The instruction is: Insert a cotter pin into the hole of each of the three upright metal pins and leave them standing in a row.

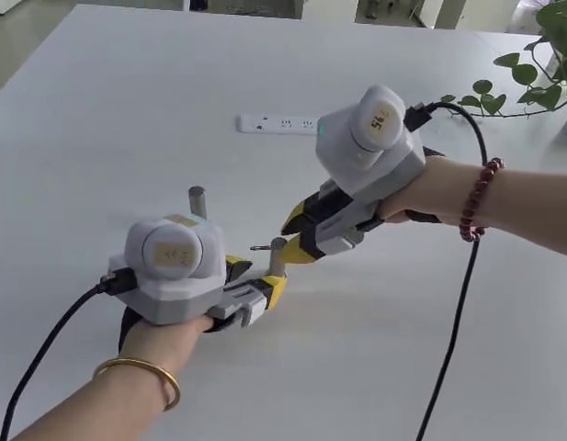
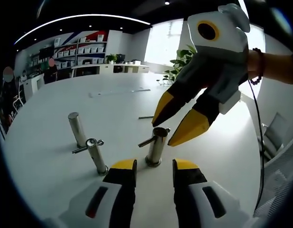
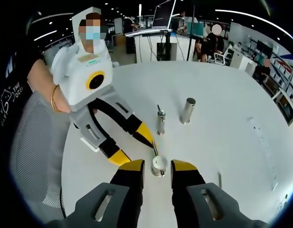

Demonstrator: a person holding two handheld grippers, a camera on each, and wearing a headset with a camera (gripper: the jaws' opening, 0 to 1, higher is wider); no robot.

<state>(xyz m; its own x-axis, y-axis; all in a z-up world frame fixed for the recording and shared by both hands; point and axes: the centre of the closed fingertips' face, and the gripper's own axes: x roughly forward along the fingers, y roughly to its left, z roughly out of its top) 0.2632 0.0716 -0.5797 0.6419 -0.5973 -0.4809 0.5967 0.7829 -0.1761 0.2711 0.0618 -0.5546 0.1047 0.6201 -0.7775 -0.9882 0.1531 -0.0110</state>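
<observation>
Three upright metal pins stand on the white table [image 1: 127,110]. The far one [image 2: 77,128] is bare. The middle one [image 2: 95,154] has a cotter pin through its head. The nearest pin [image 2: 157,146] also carries a cotter pin [image 1: 260,247] that sticks out sideways. My left gripper [image 2: 154,168] is open, its jaws either side of that pin's base. My right gripper [image 3: 158,168] is open too, with the pin's head [image 3: 159,165] between its jaw tips. In the head view both grippers meet at this pin [image 1: 278,257], the left gripper [image 1: 257,276] from below and the right gripper [image 1: 292,237] from the upper right.
A loose cotter pin [image 2: 146,117] lies on the table beyond the pins. A white power strip [image 1: 278,123] lies further back. A potted plant [image 1: 540,64] stands at the far right edge. Black cables trail from both grippers.
</observation>
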